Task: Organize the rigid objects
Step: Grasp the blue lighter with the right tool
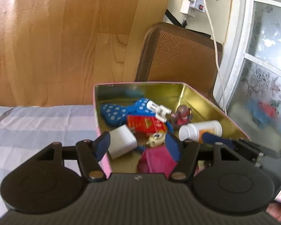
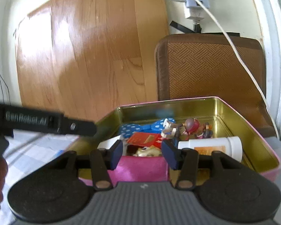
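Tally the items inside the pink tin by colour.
White: 3 - bottle, block, clip
Blue: 1 - dotted pouch
Red: 2 - packet, figurine
Pink: 1 - box
Beige: 1 - small toy
Total: 8

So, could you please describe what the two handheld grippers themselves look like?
Both look alike: the left gripper and right gripper have a ribbed grey body, two round black discs, black linkage arms with brass-coloured pivot pins, and jaws faced with dark blue pads. In the right wrist view, the left gripper's black side bears pale lettering, too blurred to read reliably.
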`<state>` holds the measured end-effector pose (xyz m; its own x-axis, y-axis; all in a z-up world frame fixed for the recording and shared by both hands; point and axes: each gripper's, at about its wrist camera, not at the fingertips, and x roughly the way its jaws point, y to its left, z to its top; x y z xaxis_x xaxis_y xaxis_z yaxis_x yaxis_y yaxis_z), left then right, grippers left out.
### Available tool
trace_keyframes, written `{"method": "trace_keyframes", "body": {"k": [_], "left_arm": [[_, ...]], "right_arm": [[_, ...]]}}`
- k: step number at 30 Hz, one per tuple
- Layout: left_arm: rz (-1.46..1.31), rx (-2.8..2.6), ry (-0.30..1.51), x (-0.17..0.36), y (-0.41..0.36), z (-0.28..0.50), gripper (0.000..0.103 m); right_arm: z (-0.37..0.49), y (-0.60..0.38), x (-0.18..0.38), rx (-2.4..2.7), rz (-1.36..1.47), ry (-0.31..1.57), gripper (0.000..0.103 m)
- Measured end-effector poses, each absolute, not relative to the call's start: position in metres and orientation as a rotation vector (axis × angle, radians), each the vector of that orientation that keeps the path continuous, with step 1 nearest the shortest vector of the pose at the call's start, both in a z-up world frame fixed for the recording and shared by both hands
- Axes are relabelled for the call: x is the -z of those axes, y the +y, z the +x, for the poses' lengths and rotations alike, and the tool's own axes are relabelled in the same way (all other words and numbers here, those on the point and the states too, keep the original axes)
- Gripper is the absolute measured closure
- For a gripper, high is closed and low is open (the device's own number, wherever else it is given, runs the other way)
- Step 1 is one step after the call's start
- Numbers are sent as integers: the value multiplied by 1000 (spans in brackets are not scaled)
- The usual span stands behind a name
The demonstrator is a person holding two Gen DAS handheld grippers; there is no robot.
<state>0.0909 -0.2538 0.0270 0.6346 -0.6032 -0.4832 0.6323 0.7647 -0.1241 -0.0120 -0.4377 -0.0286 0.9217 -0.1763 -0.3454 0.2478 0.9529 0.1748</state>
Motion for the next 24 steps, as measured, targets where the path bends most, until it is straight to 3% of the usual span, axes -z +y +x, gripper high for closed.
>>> {"method": "trace_keyframes", "body": {"k": [10,16,19,24], "left_arm": [[56,508,542,0,-135,62,36],[107,283,561,29,-67,74,36],[123,259,565,45,-56,77,36],[55,286,587,49,-48,82,36]], "right_arm": [[-29,-359,0,46,207,335,56],[22,-289,9,-72,164,430,58],[58,-264,23,-50,136,495,66],[122,-255,50,93,92,616,67]]}}
